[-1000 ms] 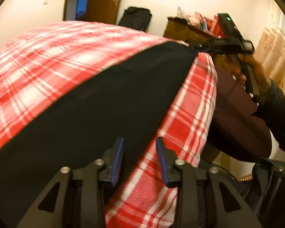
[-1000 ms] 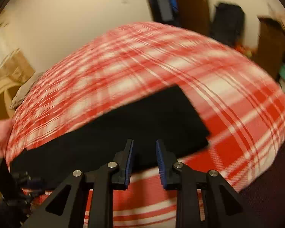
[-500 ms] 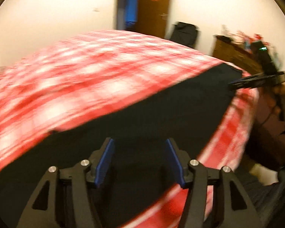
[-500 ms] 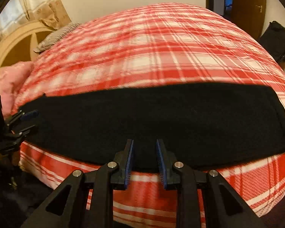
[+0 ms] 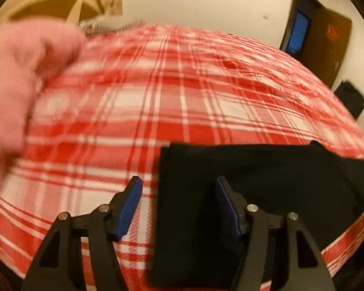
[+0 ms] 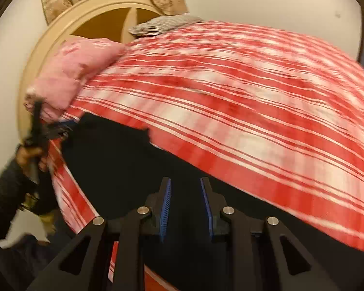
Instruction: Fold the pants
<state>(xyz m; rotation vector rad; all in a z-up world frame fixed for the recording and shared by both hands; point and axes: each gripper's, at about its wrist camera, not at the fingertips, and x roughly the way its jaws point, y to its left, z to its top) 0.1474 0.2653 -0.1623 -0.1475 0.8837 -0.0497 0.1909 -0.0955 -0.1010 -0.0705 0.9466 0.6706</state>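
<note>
Black pants (image 5: 267, 181) lie stretched flat along the near edge of a red-and-white plaid bed (image 5: 182, 92). My left gripper (image 5: 179, 194) is open wide, and one short end of the pants sits between its fingers: the right pad (image 5: 227, 203) is over black cloth, the left pad (image 5: 131, 203) over plaid. My right gripper (image 6: 186, 194) hovers low over the pants (image 6: 123, 165) farther along, jaws apart with a narrow gap and nothing pinched. In the right wrist view a hand (image 6: 29, 157) holds the left gripper (image 6: 58, 127) at the pants' far end.
A pink pillow (image 6: 72, 72) and a grey striped pillow (image 6: 162, 24) lie against the round cream headboard (image 6: 102, 12). A dark doorway (image 5: 301, 31) and a black bag (image 5: 351, 99) stand beyond the bed. The bed edge drops off just below both grippers.
Both views have swung toward the headboard. My left gripper has opened wider and moved along the pants to their end by the pink pillow. The right gripper's gap is unchanged.
</note>
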